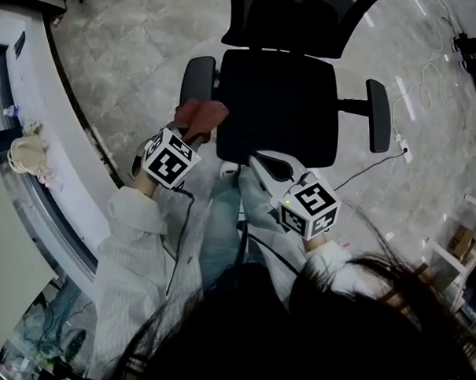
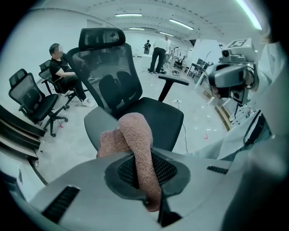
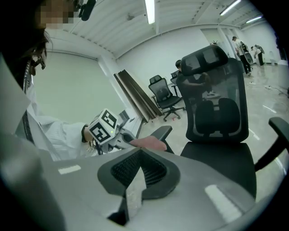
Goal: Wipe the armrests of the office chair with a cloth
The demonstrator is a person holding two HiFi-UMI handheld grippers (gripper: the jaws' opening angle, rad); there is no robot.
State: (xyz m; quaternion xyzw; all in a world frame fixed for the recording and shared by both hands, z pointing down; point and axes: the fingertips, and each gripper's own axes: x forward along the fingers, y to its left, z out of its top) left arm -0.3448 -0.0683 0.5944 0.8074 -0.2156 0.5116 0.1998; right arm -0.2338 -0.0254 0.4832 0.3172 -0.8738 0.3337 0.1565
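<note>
The black office chair (image 1: 278, 105) stands in front of me, its left armrest (image 1: 198, 77) and right armrest (image 1: 379, 114) both in sight. My left gripper (image 1: 194, 130) is shut on a pink cloth (image 1: 202, 114) at the near end of the left armrest. In the left gripper view the cloth (image 2: 134, 140) bulges out from between the jaws of that gripper (image 2: 141, 169), just above the grey armrest (image 2: 95, 124). My right gripper (image 1: 262, 162) hovers by the seat's front edge. Its jaws (image 3: 137, 173) are shut with nothing between them.
A white curved counter (image 1: 71, 153) runs along the left. A cable (image 1: 371, 165) and power strip (image 1: 404, 148) lie on the floor right of the chair. Other office chairs (image 2: 31, 101), a seated person (image 2: 63, 72) and standing people (image 2: 158, 54) are farther off.
</note>
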